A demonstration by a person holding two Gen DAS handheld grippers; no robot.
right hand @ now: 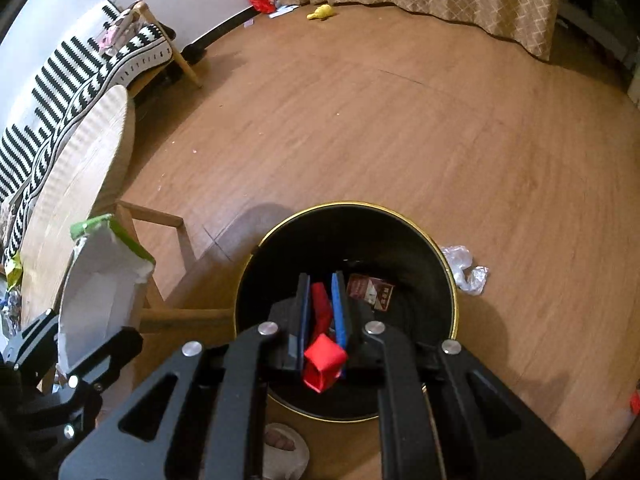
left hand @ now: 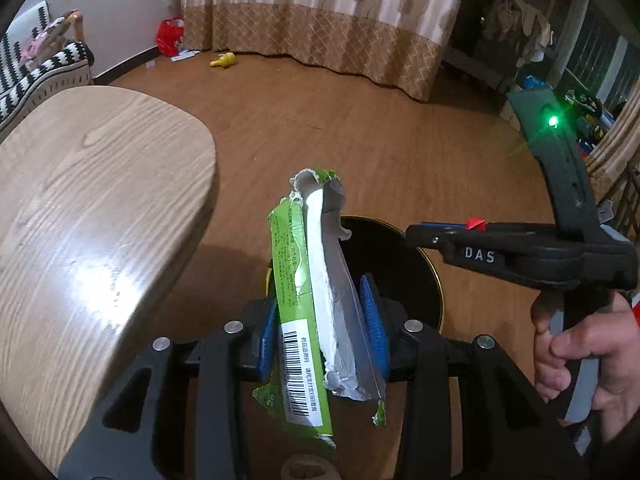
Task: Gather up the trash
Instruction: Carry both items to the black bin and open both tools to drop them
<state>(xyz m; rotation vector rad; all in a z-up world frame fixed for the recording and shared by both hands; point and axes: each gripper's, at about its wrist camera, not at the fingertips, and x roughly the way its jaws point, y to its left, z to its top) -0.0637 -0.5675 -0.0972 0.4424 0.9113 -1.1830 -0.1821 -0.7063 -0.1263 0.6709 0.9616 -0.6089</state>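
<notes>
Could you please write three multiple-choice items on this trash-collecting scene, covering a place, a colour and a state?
1. Where does the crumpled clear plastic lie?
A. inside the bin
B. on the floor beside the bin
C. on the table

2. What colour is the scrap in the right gripper?
A. red
B. yellow
C. white

3. How is the left gripper?
A. open and empty
B. shut on nothing
C. shut on the green carton

Key: 1 B, it rests on wood outside the black bin's rim; 2 A, bright red between blue pads; 3 C, both pads press the torn carton.
</notes>
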